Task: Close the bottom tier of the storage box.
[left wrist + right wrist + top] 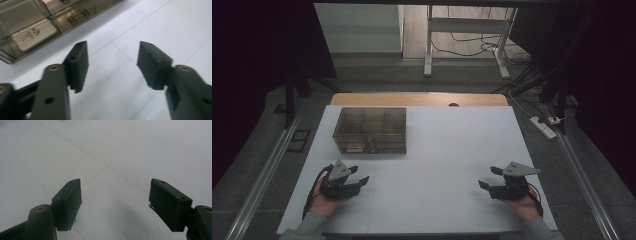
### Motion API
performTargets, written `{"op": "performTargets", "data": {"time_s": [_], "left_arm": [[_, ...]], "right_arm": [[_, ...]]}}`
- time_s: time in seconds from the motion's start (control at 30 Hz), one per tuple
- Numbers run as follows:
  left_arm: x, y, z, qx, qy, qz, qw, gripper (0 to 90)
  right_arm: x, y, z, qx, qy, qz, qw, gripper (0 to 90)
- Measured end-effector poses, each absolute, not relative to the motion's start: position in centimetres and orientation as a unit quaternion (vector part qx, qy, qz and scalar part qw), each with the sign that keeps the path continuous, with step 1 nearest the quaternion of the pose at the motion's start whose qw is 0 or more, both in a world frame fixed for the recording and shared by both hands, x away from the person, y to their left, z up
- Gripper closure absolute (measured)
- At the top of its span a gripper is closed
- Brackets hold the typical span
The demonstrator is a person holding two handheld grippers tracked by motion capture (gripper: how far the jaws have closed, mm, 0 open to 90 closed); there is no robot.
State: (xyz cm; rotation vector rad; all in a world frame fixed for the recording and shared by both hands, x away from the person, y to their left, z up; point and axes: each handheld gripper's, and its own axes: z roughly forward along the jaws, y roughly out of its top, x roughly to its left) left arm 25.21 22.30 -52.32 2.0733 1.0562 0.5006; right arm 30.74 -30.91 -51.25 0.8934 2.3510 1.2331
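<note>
White table (437, 150) takes up most of the high view, faint seam lines across it, wooden edge showing at the far side. Grey floor past it with a white frame leg and loose cables, power strip (544, 126) off the table's right edge.

Clear compartment box (370, 130) sits on the far-left part of the table, smoky transparent plastic, divided into cells. From my left gripper view the box (37, 25) is up ahead and to the left of my jaws; one near cell holds a small card or packet with a printed label (33, 35), the cell next to it has small dark parts I can't identify. Rest of the cells: can't tell.

My left gripper (357, 176) is at the near-left of the table, just short of the box, not touching it. Jaws spread apart, nothing between them, only bare table in the gap (112, 60).

My right gripper (489, 177) is at near-right, well apart from the box, pointing inward toward the table's middle. Jaws spread wide too, nothing held, plain table surface in the gap (115, 192).

Both hands hold the grippers low over the table near its front edge; contact with the surface I can't confirm.
</note>
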Motion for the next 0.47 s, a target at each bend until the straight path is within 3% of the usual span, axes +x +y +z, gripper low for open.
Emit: {"op": "performTargets", "data": {"time_s": [0.1,0.47], "left_arm": [[25.21,22.27,-52.26,0.807,0.413,0.193,0.375,31.2],[25.39,22.42,-52.15,0.808,0.416,0.187,0.374,28.1]], "right_arm": [[30.76,-30.87,-51.31,0.311,0.83,0.432,0.168,25.5],[30.67,-30.82,-51.21,0.306,0.827,0.441,0.168,24.5]]}}
